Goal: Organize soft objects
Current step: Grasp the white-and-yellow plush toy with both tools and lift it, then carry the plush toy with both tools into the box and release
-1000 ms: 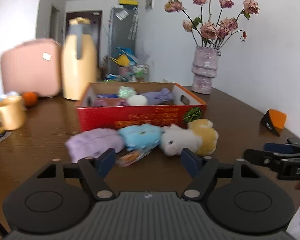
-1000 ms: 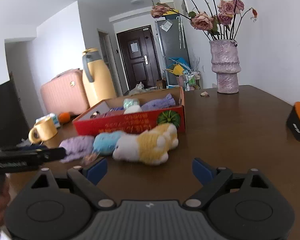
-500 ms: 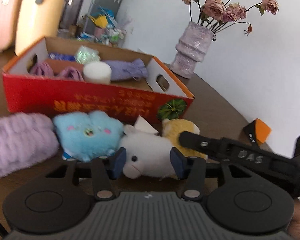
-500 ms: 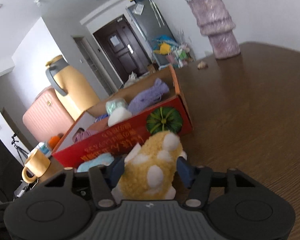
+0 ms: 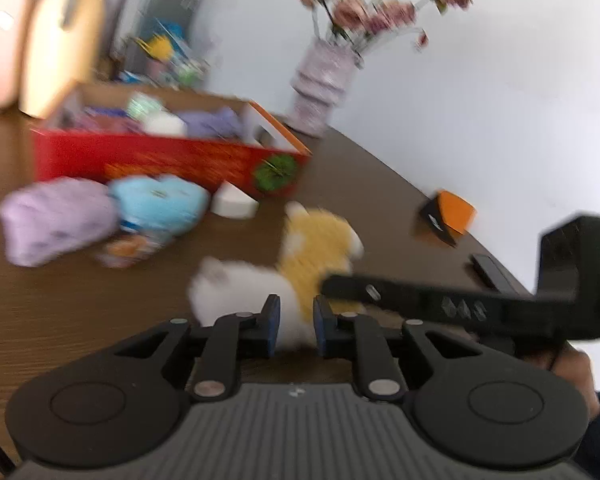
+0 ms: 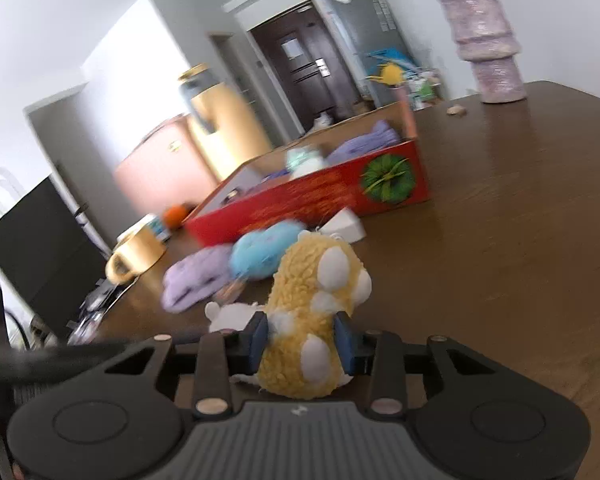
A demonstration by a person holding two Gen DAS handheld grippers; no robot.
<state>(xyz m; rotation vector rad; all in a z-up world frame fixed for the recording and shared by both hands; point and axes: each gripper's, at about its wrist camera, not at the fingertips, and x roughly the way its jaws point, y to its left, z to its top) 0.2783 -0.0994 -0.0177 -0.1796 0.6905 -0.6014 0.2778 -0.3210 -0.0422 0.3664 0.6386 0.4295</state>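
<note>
Left wrist view first: our left gripper [image 5: 294, 326] has just been closing and now pinches the white end of the plush toy [image 5: 300, 264] lying on the table [image 5: 80, 312], forward of the red box [image 5: 172, 160]. Motion blur smears the gold printing on the box; we cannot read it. The right gripper [image 5: 332, 286] reaches in from the right edge, its tips hidden behind yellow fleece.

Right wrist view: those jaws, also just closing, clamp the toy's yellow end [image 6: 312, 320]. The vase [image 6: 488, 40] is cut off at the top.
</note>
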